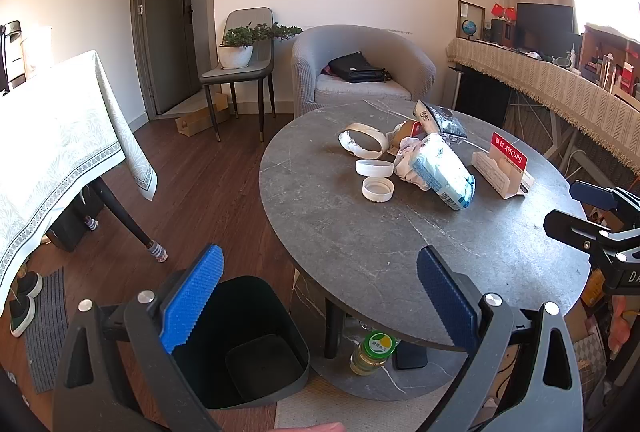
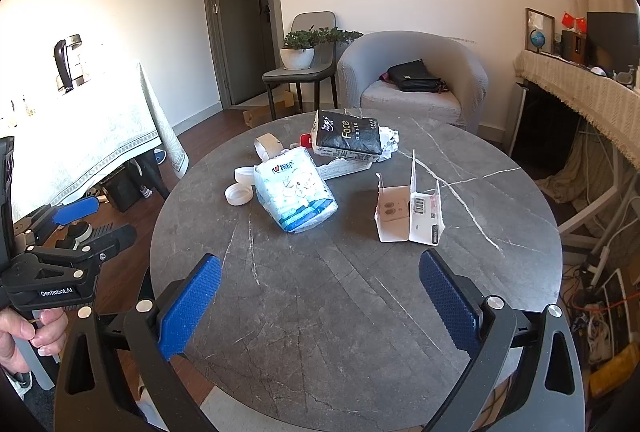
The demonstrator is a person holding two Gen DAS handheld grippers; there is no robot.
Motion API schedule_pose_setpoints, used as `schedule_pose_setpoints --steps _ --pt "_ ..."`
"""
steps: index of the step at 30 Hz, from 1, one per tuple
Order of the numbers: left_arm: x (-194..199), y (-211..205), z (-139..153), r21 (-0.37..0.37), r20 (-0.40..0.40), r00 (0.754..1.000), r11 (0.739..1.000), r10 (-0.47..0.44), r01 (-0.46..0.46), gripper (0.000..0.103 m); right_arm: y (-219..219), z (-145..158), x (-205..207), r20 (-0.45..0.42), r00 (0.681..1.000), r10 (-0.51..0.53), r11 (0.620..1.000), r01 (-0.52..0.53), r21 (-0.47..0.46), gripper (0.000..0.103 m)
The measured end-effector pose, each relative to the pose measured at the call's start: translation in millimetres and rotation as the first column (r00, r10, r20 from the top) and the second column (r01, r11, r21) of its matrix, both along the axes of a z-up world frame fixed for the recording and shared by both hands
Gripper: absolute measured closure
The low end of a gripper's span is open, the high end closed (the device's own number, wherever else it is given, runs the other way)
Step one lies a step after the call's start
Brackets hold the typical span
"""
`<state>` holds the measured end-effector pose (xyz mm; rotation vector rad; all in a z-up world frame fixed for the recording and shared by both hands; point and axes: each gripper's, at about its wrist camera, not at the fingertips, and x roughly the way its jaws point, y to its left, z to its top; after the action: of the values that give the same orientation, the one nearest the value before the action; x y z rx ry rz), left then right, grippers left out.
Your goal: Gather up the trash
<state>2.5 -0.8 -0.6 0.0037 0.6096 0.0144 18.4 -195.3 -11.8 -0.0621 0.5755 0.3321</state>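
The right gripper (image 2: 320, 296), blue-padded jaws spread wide and empty, faces the trash ahead on the round grey stone table (image 2: 360, 332) — pale blue tissue pack (image 2: 294, 193) nearest, ahead-left, its long axis running away from the fingers — while the equally open left gripper (image 1: 320, 296) hangs over the black bin (image 1: 248, 344).

The left wrist view looks forward and down from beside the round table (image 1: 360, 252), over a black bin (image 1: 240, 344) at lower frame centre. The right wrist view looks forward and down from the table's near edge (image 2: 352, 312). Both share the tabletop litter, including the blue tissue pack (image 1: 442, 171) (image 2: 294, 191), and the grey armchair (image 1: 360, 67) (image 2: 412, 71) at upper centre.
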Motion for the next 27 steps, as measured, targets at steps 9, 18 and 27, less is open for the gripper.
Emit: schedule_pose_setpoints --steps 9,18,27 --pt "-6 -3 7 -0.013 0.03 0.999 0.999 -0.035 0.035 0.004 -5 -4 5 -0.023 1.0 -0.017 1.0 0.017 0.016 0.003" --pt "3 -13 8 -0.062 0.003 0.994 0.992 -0.111 0.111 0.018 -25 -5 16 -0.046 0.998 -0.039 0.998 0.041 0.056 0.003" --pt "25 -38 -1 -0.181 -0.061 0.976 0.964 -0.207 0.193 0.038 -35 -2 31 -0.048 0.997 -0.059 0.994 0.063 0.084 0.025"
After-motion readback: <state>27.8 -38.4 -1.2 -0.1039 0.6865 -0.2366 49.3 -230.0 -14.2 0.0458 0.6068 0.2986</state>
